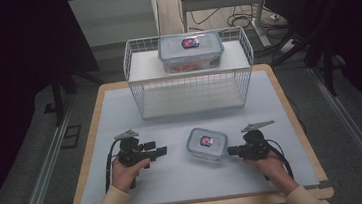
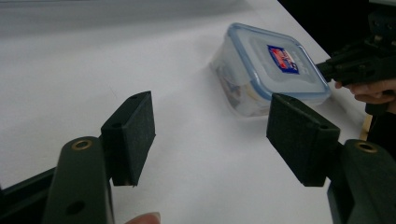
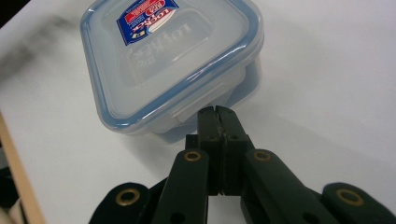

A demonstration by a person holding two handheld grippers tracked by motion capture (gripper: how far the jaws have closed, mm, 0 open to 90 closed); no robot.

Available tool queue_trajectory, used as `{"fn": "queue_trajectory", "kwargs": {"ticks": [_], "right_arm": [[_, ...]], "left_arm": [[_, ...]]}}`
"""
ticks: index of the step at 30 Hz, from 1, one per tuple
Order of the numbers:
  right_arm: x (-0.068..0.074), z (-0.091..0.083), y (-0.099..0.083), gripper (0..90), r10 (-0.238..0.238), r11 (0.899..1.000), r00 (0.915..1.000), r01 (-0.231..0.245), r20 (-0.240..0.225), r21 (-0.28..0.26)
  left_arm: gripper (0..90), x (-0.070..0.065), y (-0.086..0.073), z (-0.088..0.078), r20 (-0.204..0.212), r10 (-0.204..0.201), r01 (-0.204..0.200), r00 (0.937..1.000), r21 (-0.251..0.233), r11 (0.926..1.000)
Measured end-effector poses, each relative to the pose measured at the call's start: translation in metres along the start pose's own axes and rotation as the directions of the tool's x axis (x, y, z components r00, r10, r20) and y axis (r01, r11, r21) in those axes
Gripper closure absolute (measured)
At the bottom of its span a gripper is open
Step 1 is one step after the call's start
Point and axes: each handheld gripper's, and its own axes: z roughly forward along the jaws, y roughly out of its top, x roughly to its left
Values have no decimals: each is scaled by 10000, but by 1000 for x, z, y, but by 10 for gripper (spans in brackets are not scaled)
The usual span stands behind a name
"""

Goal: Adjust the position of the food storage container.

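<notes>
A: Where is the small container [image 1: 206,143] sitting?

B: On the pale desk [image 1: 120,118], in the near half and a little right of centre, between the two grippers. It has a clear body, a blue-rimmed lid and a red and blue label on top.

A: And the right gripper [image 1: 231,151]?

B: Just to the right of the container. In the right gripper view its fingers [image 3: 208,122] are pressed together with nothing between them, and their tips sit right at the latch tab on the container's near edge. Whether they touch it I cannot tell.

A: The left gripper [image 1: 162,151]?

B: To the container's left, a little apart from it. Its fingers [image 2: 130,130] stand wide open and empty.

A: Anything else on the desk?

B: A white wire basket [image 1: 140,93] at the far side, with a larger lidded container [image 1: 191,52] resting on top of it.
</notes>
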Motion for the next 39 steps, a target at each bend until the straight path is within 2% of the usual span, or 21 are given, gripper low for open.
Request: {"fn": "queue_trajectory", "kwargs": {"ticks": [3, 6, 10, 14, 19, 21, 23, 27, 32, 36, 39], "right_arm": [[4, 14, 10, 894, -81, 10000, 10000, 81, -50, 13], [5, 17, 12, 895, -141, 9999, 9999, 142, -44, 12], [8, 9, 10, 895, -222, 9997, 9997, 220, -87, -139], [21, 5, 2, 895, -387, 9992, 9981, 386, -489, -35], [41, 17, 0, 895, -732, 9968, 9921, 760, -1021, 243], [49, 24, 0, 895, -878, 9955, 9903, 912, -1079, 268], [54, 30, 0, 895, -1012, 9947, 9911, 1023, -862, 83], [53, 30, 0, 895, -1037, 9944, 9920, 1047, -714, 106], [36, 23, 1, 895, -487, 9986, 9975, 476, -506, -221], [26, 21, 2, 895, -303, 9990, 9990, 291, -341, -337], [24, 21, 2, 895, -278, 9990, 9993, 268, -244, -371]], "left_arm": [[326, 0, 0, 0, -7, 0, 1, 10000, 15, 10000], [326, 1, -1, 0, -29, -28, 28, 10000, 1, 10000], [326, 2, -1, -1, -44, -55, 55, 10000, -14, 10000], [326, 2, -1, -1, -40, -79, 79, 10000, -48, 10000], [325, 2, -1, -2, -49, -68, 68, 10000, -76, 9999], [325, 2, 0, -2, -53, -72, 71, 10000, -62, 10000], [325, 2, -1, -1, -57, -76, 76, 10000, -28, 10000], [325, 2, -1, -2, -50, -71, 71, 10000, -55, 10000], [325, 3, -1, -1, -64, -87, 87, 9999, -46, 10000], [324, 2, -1, 0, -70, -61, 61, 10000, -9, 10000], [324, 2, -1, 0, -86, -34, 34, 10000, 18, 10000]]}}
